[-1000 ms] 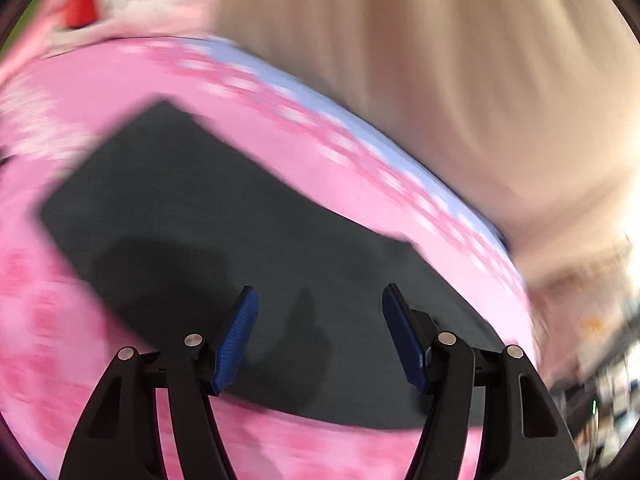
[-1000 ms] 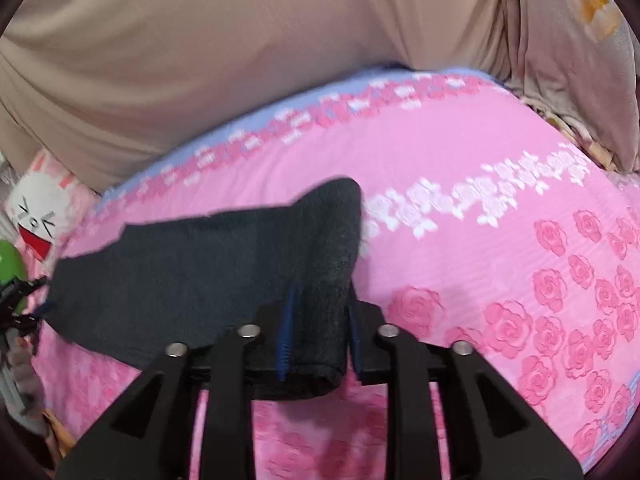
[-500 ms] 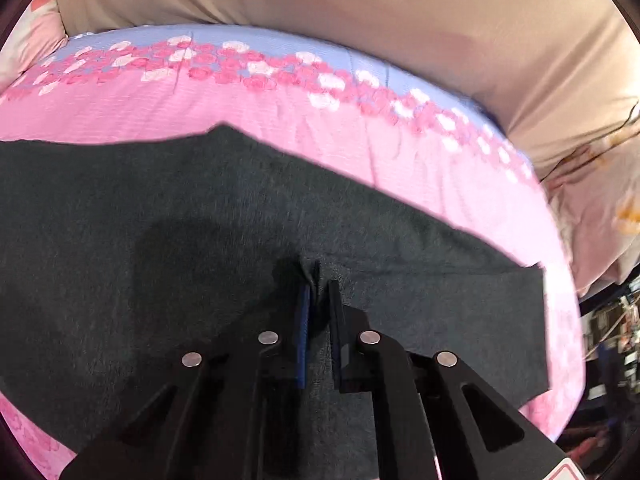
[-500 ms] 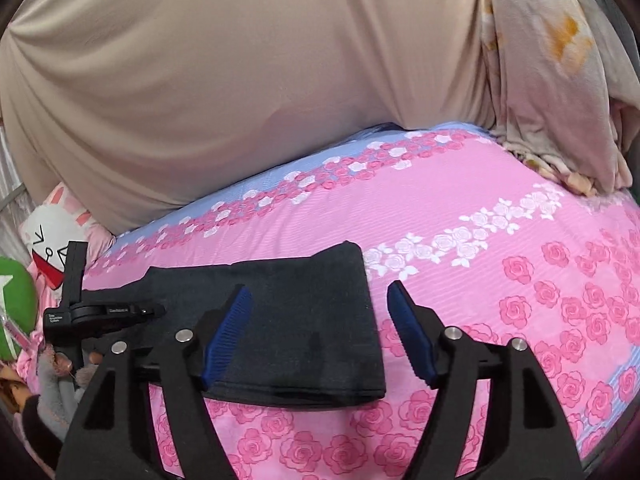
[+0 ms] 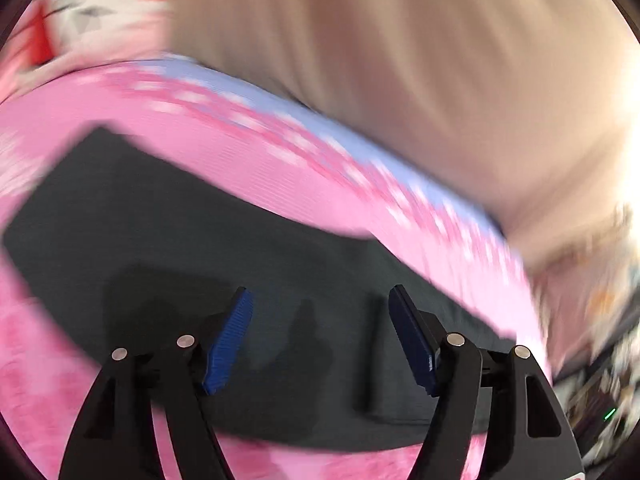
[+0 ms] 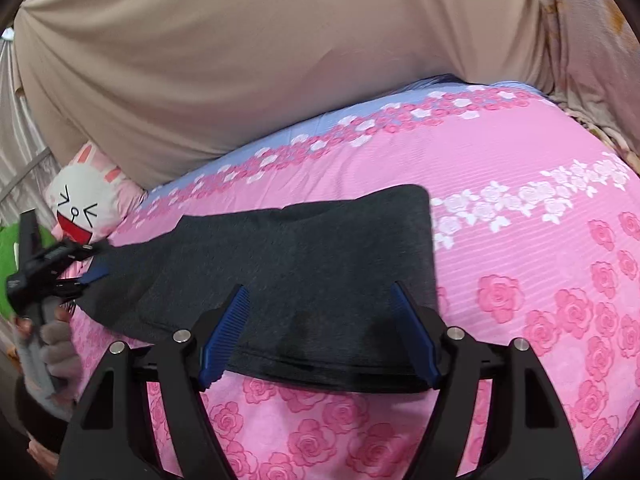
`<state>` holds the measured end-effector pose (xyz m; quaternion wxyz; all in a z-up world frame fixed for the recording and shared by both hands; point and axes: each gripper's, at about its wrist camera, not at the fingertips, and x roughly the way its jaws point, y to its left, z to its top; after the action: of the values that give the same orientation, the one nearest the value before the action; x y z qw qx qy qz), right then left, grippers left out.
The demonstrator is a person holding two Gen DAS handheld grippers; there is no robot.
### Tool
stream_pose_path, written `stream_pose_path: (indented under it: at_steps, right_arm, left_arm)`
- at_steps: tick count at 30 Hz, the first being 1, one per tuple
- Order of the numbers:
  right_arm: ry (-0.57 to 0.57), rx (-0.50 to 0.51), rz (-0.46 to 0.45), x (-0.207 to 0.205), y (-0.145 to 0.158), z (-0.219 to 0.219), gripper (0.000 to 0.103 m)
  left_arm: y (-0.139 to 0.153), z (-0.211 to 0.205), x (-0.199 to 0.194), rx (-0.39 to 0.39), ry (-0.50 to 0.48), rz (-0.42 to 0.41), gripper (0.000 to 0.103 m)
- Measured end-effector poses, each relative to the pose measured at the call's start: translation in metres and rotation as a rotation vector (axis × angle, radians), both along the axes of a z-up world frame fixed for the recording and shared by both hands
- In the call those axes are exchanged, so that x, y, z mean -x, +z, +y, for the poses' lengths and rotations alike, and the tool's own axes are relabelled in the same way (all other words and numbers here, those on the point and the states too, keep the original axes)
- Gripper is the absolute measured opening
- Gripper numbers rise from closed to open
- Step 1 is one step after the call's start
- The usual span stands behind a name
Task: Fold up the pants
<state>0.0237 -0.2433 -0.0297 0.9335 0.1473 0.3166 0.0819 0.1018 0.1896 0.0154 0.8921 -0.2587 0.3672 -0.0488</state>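
The dark pants (image 6: pixel 304 272) lie flat on the pink bedspread (image 6: pixel 520 184) under both grippers. The left gripper (image 5: pixel 320 336) has just sprung wide, holding nothing. The right gripper (image 6: pixel 320 332) gapes empty too.

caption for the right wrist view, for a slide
Right gripper with open jaws over dark pants on a pink rose bedspread.

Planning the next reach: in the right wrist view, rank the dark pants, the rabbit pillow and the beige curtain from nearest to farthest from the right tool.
1. Dark pants: directly under the open right tool, on the pink bedsheet.
2. Rabbit pillow: far left, past the pants' other end.
3. Beige curtain: behind the bed, farthest.
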Motion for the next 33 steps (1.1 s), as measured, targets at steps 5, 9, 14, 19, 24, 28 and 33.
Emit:
stream_pose_path:
  at_steps: [5,9,14,19,24,28,33]
  right_arm:
    - [0.023,0.009,0.037,-0.012,-0.012,0.024,0.07]
    - [0.056,0.124,0.015,-0.013,-0.011,0.054,0.072]
    - [0.084,0.192,0.046,-0.017,-0.016,0.069,0.083]
    - [0.074,0.117,0.089,-0.025,-0.022,0.058,0.083]
    - [0.073,0.061,0.068,-0.024,-0.021,0.052,0.083]
    - [0.087,0.012,0.035,-0.02,-0.018,0.046,0.083]
    - [0.065,-0.074,-0.001,-0.01,-0.011,0.028,0.083]
  left_arm:
    - [-0.014,0.126,0.044,0.125,0.325,0.026,0.068]
    - [-0.045,0.164,0.033,0.223,0.378,0.088,0.068]
    - [-0.057,0.161,0.007,0.198,0.358,0.094,0.07]
    - [-0.026,0.144,-0.005,0.147,0.303,0.027,0.014]
    - [0.065,0.071,0.008,0.031,0.101,-0.141,0.014]
    - [0.113,-0.044,0.009,-0.106,-0.135,-0.208,0.019]
    - [0.076,-0.163,-0.007,-0.207,-0.318,-0.142,0.089]
